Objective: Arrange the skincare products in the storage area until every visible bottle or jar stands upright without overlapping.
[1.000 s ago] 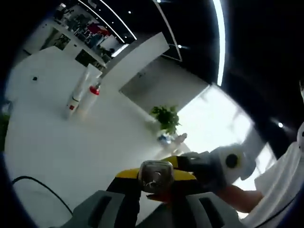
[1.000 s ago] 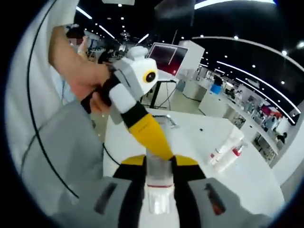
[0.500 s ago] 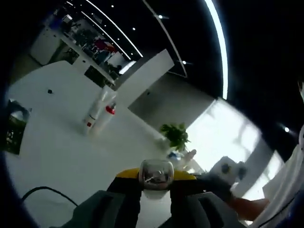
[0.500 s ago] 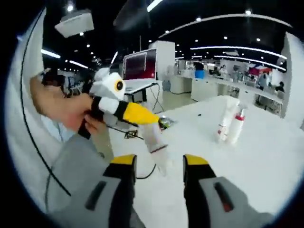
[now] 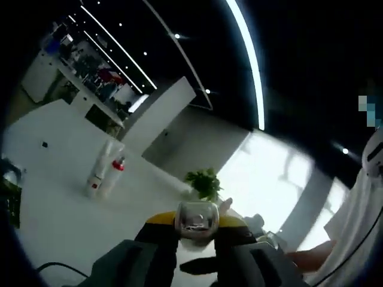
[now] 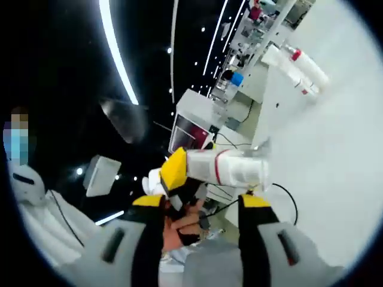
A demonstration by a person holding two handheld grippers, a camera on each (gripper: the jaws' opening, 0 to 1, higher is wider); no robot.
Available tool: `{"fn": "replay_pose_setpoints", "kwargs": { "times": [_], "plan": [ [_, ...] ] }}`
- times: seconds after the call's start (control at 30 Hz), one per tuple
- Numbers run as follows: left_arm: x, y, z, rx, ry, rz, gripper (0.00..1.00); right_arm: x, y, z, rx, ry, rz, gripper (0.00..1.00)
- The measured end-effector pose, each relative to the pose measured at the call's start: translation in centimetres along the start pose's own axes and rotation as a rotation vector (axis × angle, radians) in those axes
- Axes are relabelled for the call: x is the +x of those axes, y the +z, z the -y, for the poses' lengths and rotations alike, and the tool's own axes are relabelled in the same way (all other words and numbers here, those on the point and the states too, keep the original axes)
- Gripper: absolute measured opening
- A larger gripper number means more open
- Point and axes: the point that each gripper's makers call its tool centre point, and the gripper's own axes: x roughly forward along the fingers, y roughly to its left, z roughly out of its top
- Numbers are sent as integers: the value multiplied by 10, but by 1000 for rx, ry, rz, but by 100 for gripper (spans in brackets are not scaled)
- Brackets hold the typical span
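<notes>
Left gripper (image 5: 196,236) clamps a clear plastic bottle with a red band (image 6: 230,167); in the left gripper view its glossy end (image 5: 196,218) sits pinched between the yellow-tipped jaws. In the right gripper view that bottle lies sideways, held at one end by the left gripper's yellow jaws, out ahead of the right gripper (image 6: 201,206), whose jaws stand wide apart with nothing between them. A hand (image 6: 185,224) grips the left tool. Far off on the white table (image 5: 60,197) stand a tall white tube (image 5: 102,170) and a slim white bottle with red cap (image 5: 115,174), touching or just beside each other. Green potted plant (image 5: 203,182) at the table's far right. Black cable (image 6: 287,200) on the tabletop.
</notes>
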Motion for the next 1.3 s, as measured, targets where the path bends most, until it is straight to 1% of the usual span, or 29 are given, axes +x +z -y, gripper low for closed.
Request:
{"fn": "replay_pose_setpoints", "kwargs": {
  "times": [0.03,0.07,0.1,0.13,0.17,0.2,0.23,0.3,0.33,0.37,0.4,0.43,0.47,0.5,0.6,0.63,0.7,0.8,0.9,0.97,1.0,1.03,1.07,1.13,1.17,1.2,1.23,1.3],
  "plan": [
    [-1,-3,3,14,-8,-8,23,-2,1,9,20,-34,2,49],
    [-2,-1,2,16,-8,5,23,-2,9,5,49,-2,29,46],
    [-2,-3,5,18,-14,-6,23,-4,11,5,56,-3,41,44],
    [-2,-6,7,45,-19,-24,23,-5,13,6,51,-3,43,42],
    [-2,-8,7,78,-16,-36,23,-7,16,7,60,-9,60,42],
    [-2,-14,11,110,-27,-64,23,-8,19,7,75,-7,74,42],
    [-1,-18,13,131,-33,-85,23,-10,24,5,106,-8,101,42],
    [0,-27,17,186,-37,-125,22,-13,28,8,118,-15,120,40],
    [1,-32,20,213,-51,-148,22,-14,29,12,131,-32,126,39],
    [2,-35,22,240,-52,-161,22,-16,30,13,136,-38,124,36],
    [2,-38,22,261,-51,-175,22,-17,29,18,146,-61,123,35],
    [3,-41,20,291,-42,-192,22,-18,28,19,177,-65,119,35],
    [4,-42,20,290,-43,-194,22,-20,27,21,218,-66,118,34],
    [5,-43,20,283,-48,-198,22,-21,27,22,232,-64,118,34],
    [5,-49,19,313,-57,-235,22,-24,26,22,229,-50,129,31],
    [5,-52,18,331,-56,-259,22,-26,26,20,228,-42,134,30],
    [4,-59,18,329,-59,-291,22,-27,28,17,187,-40,141,28],
    [3,-67,18,352,-63,-303,22,-26,29,15,156,-36,125,27],
    [2,-71,18,347,-59,-318,23,-26,30,8,102,-12,95,25],
    [0,-73,18,314,-61,-328,24,-26,29,5,55,-10,74,25],
    [0,-73,21,242,-69,-326,25,-25,29,3,45,-4,69,24],
    [-1,-71,23,209,-79,-315,27,-26,30,2,33,0,65,24],
    [-1,-66,27,170,-95,-289,30,-25,30,1,4,5,62,24],
    [-2,-61,33,77,-125,-261,35,-25,30,-3,-12,20,46,24],
    [-3,-55,38,6,-153,-230,36,-26,30,-8,-45,56,35,24],
    [-3,-50,41,-65,-181,-203,36,-26,28,-12,-53,78,24,24],
    [-5,-48,45,-128,-203,-203,36,-26,27,-17,-76,98,1,24],
    [-9,-50,55,-230,-268,-224,37,-28,22,-26,-124,136,-45,24]
  ]
}}
